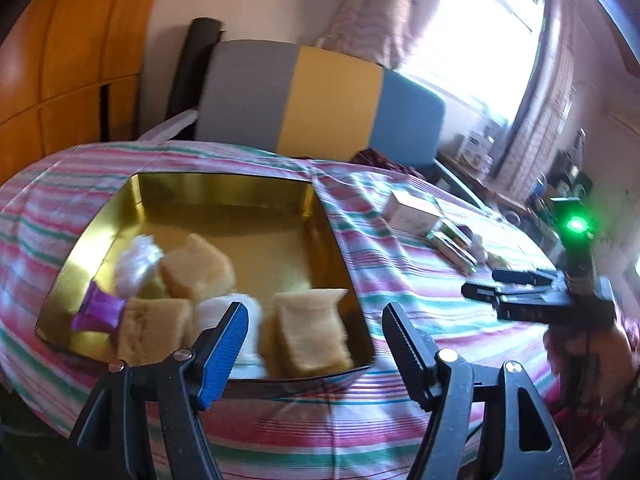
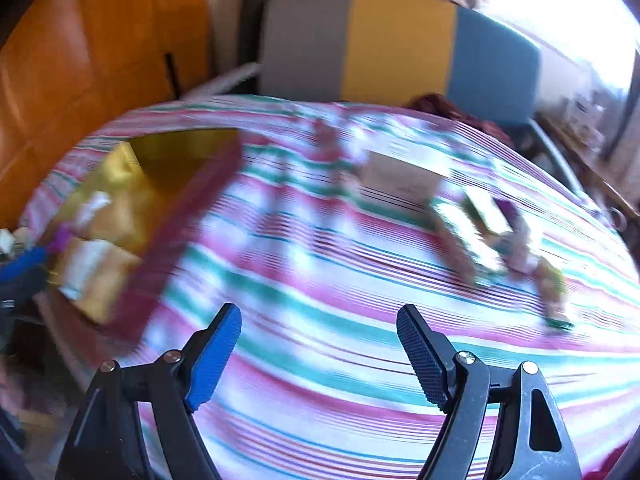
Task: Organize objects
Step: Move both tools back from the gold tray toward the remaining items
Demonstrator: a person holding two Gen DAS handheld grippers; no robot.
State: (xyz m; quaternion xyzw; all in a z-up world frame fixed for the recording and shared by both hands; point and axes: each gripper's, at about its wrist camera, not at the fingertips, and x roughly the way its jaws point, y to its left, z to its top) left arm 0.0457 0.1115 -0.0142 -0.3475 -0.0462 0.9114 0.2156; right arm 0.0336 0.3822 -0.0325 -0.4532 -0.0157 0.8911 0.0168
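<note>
Both grippers stand with jaws apart and nothing between them: the left gripper [image 1: 312, 334] hangs over the near corner of the gold tin [image 1: 224, 188], the right gripper [image 2: 318, 344] over the striped cloth [image 2: 320, 280]. Tan sponges [image 1: 196, 268] and white puffs [image 1: 136, 264] lie in the tin; small boxes [image 1: 412, 210] sit well apart on the cloth.

A shallow gold tin tray [image 1: 224, 200] lies flat on the striped cloth. Inside it, crowded toward its 6 to 8 o'clock side, sit three tan sponge-like blocks [image 1: 198, 266], two white fluffy wads [image 1: 136, 264] and a purple wrapped piece [image 1: 98, 310] at 8 o'clock. Toward 3 o'clock of the tray, well apart, a pale carton [image 1: 412, 212] rests beside a few small flat packets [image 1: 454, 242].
</note>
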